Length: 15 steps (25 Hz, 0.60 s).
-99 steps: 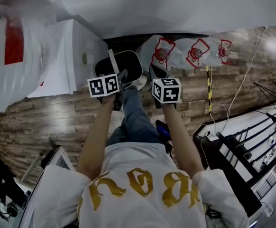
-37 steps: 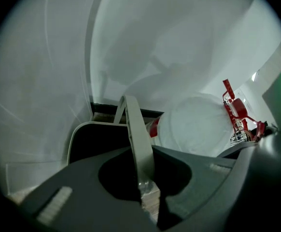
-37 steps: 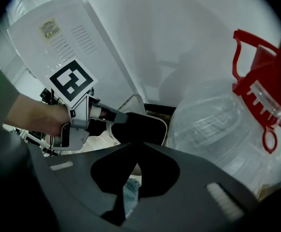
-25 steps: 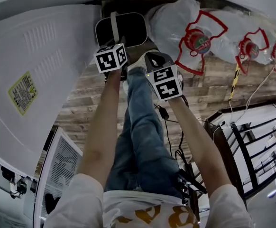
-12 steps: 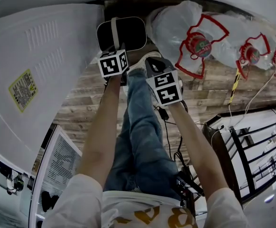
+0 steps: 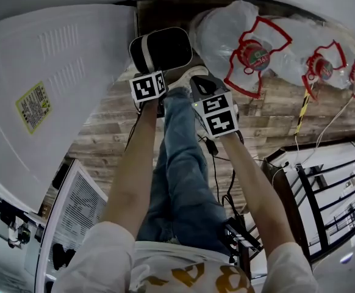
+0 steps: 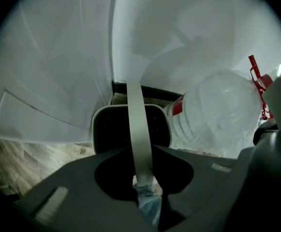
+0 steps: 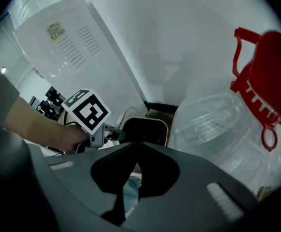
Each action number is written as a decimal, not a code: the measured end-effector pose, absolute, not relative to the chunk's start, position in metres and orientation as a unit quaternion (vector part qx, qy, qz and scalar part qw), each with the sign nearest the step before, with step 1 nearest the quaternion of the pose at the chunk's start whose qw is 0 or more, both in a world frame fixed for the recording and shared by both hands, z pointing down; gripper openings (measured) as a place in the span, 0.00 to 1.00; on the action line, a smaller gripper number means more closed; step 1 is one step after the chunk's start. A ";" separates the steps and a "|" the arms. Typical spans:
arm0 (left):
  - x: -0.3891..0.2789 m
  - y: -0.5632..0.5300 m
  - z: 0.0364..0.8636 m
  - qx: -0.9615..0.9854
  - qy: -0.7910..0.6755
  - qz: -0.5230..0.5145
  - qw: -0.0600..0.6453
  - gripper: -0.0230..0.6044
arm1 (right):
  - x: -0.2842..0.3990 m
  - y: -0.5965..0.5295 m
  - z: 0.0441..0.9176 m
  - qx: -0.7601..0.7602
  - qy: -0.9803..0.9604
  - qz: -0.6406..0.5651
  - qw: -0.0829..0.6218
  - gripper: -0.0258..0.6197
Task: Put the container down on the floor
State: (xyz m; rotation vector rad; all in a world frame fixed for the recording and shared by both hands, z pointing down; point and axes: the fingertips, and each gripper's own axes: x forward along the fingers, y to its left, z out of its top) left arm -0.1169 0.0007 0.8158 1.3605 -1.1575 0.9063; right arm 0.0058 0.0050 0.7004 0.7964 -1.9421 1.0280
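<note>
Set-down in hand, I judge: my left gripper clenches the container by its handle, while my right gripper is clenched and empty. Next I should settle it on the floor at twelve o'clock, then release.

Left arm: your left forearm is stretched forward and down, almost straight at the elbow.
Left gripper: your left gripper has its jaws closed onto the container handle, which runs up from between them.
Right arm: your right forearm reaches out alongside the left one.
Right gripper: your right gripper sits just to the right of the left gripper, jaws pressed together, nothing between them.
</note>
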 end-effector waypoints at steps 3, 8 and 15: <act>-0.129 0.003 0.817 0.562 -0.498 0.385 0.537 0.15 | 0.006 0.006 0.702 0.314 -0.764 0.405 0.392 0.09; -0.146 0.004 0.816 0.546 -0.504 0.399 0.537 0.17 | 0.004 0.007 0.702 0.315 -0.764 0.403 0.395 0.09; -0.163 0.007 0.808 0.517 -0.524 0.391 0.552 0.19 | -0.003 0.010 0.686 0.299 -0.776 0.398 0.387 0.09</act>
